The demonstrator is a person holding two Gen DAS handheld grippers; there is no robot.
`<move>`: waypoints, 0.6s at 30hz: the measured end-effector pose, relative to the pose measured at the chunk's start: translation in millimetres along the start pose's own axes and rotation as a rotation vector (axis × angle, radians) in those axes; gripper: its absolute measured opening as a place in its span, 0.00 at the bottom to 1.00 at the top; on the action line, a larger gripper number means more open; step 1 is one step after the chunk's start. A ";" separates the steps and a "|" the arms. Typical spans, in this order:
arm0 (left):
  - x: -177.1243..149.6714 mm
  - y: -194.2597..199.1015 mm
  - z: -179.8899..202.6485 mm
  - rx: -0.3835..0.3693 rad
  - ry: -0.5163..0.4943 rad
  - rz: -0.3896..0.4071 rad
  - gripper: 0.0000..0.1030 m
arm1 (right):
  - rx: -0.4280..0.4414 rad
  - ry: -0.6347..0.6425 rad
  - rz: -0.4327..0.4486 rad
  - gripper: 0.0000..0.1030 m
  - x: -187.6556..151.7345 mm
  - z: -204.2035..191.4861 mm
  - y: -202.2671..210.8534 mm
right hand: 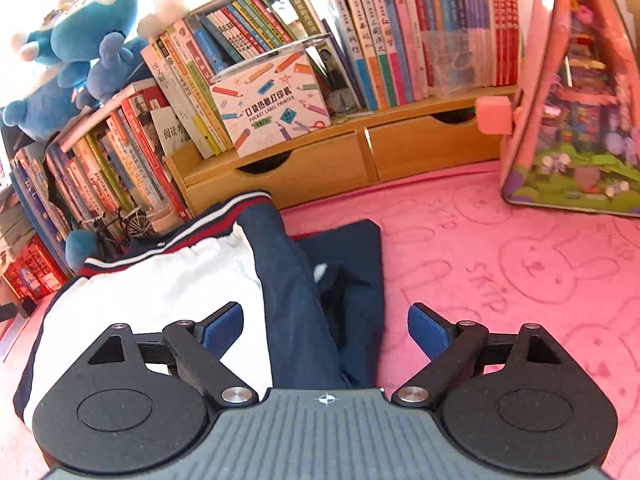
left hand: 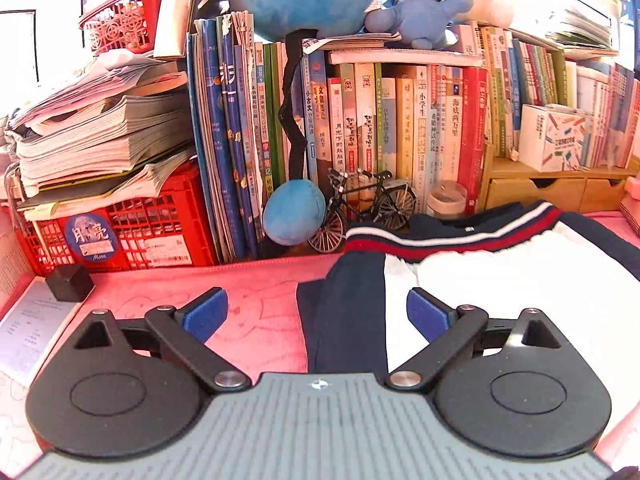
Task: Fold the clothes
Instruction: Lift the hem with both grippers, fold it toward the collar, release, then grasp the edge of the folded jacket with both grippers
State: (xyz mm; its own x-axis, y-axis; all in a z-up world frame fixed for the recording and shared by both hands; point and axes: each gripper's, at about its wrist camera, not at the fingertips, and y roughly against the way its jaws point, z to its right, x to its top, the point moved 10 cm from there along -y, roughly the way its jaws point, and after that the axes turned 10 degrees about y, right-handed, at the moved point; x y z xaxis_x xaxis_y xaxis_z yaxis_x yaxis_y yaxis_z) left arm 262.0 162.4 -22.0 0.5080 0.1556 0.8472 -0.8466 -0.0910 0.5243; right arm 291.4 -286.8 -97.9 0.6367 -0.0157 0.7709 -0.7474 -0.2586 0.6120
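Garment [right hand: 160,292], white with navy sides and a red-white-navy striped band [left hand: 448,236], lay flat on the pink bench [right hand: 500,280], close before the books [left hand: 376,120] and the wooden drawers [right hand: 320,164]. Navy sleeve [right hand: 288,280] folded in over the white panel on its right side, with more navy cloth [right hand: 360,264] bunched beside it on the pink cover. In the left wrist view, navy strip [left hand: 348,320] ran along the left edge of the white panel, ending at bare pink bench. Left tool [left hand: 318,316] released, blue pads wide apart, poised over that navy edge, nothing between the pads, no cloth gripped. Right tool [right hand: 326,328] likewise released, pads spread wide above the folded sleeve and bunched navy cloth, gripping nothing. Behind the garment: small model bicycle [left hand: 364,204] just beyond the striped band, blue plush foot [left hand: 294,212] beside it, clear jar [left hand: 446,200] against the books. Farther left: red crate [left hand: 120,232] under a stack of paper [left hand: 96,140], small black block [left hand: 70,282] on the bench nearby. Above the books, blue plush toys [right hand: 76,56]. On the shelf over the drawers, label-printer box [right hand: 268,108]. At far right, pink toy package [right hand: 576,100] stood on the bench, well apart from the garment.
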 end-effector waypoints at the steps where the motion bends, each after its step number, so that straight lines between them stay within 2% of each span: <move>1: -12.6 9.6 -2.5 -0.003 0.014 -0.017 0.96 | 0.000 -0.015 -0.007 0.87 -8.4 3.9 7.5; 4: -46.2 31.0 -10.8 0.006 0.050 -0.068 0.96 | 0.002 -0.060 -0.029 0.87 -33.3 15.4 29.8; 9: -82.3 48.5 -14.8 0.018 0.024 -0.099 0.96 | 0.047 -0.125 -0.038 0.88 -63.2 17.5 50.2; 16: -99.7 49.3 -9.3 0.061 -0.006 -0.100 0.96 | 0.079 -0.154 -0.005 0.88 -59.5 0.4 42.0; 17: -100.1 50.2 -6.8 0.062 -0.012 -0.094 0.96 | 0.101 -0.173 0.000 0.85 -57.9 -3.7 38.7; 18: -100.9 51.5 -3.0 0.060 -0.032 -0.088 0.96 | 0.120 -0.193 0.003 0.71 -56.5 -7.2 35.4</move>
State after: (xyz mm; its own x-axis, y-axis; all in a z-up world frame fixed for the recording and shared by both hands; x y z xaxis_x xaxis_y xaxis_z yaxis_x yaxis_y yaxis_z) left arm 166.6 145.0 -80.7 0.5853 0.1338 0.7997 -0.7883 -0.1370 0.5999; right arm 227.6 -288.1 -118.5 0.6675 -0.1981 0.7178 -0.7289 -0.3711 0.5754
